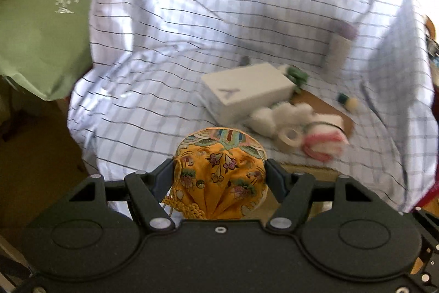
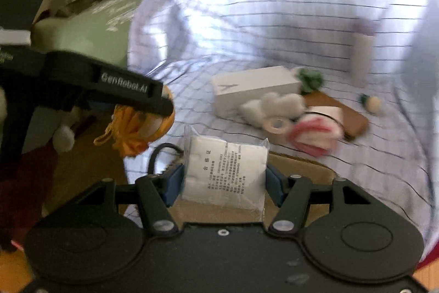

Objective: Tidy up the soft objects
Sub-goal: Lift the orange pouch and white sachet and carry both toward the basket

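Checked pale-blue cloth (image 1: 208, 26) covers the surface, a green printed cushion (image 1: 41, 26) beside it. On the cloth lie a white rectangular box (image 1: 247, 89), fluffy white cotton pieces (image 1: 277, 114), a pink-and-white bundle (image 1: 325, 139) and a tape roll (image 1: 289, 137). The left gripper (image 1: 219, 172) pinches a yellow embroidered drawstring pouch (image 1: 219, 169); the right gripper (image 2: 225, 180) clamps a clear-wrapped white pad packet (image 2: 227, 169).

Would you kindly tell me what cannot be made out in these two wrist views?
- Left wrist view: the pink and white soft bundle is smeared by motion blur; its kind is unclear.
- Left wrist view: the lower part of the yellow embroidered drawstring pouch is hidden behind the left gripper.
- Right wrist view: the small print on the clear-wrapped white pad packet is too small and blurred to read.
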Demonstrator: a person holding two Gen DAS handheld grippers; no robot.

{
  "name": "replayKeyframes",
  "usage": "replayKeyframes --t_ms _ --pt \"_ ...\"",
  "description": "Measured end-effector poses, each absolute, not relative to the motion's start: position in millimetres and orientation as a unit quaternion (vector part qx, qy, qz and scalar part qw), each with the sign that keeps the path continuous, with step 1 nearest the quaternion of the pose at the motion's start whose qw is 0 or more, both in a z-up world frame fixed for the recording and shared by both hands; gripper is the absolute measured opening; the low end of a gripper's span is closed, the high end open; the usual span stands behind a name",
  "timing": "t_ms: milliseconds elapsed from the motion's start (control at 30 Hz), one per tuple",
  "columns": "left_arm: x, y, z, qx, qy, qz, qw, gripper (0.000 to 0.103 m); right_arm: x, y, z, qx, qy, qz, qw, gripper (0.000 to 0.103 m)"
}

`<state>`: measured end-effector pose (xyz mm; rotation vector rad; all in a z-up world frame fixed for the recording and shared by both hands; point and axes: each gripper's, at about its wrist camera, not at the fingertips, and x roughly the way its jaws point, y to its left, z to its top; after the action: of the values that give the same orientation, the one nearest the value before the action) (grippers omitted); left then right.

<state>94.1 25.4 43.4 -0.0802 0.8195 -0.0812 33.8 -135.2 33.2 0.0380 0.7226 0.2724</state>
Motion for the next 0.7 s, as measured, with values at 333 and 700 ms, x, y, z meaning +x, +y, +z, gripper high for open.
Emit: replayKeyframes --t_ms 333,700 --pt "60.4 -5.9 26.8 -0.040 0.405 -0.062 0.912 0.065 -12.6 -170.0 38.3 0.075 0.311 0.022 0.947 0.062" --pt "59.1 -15.7 5.3 -0.051 0.419 -0.058 0.905 0.067 -16.5 -189.5 32.2 0.112 0.321 -0.022 0.940 0.062"
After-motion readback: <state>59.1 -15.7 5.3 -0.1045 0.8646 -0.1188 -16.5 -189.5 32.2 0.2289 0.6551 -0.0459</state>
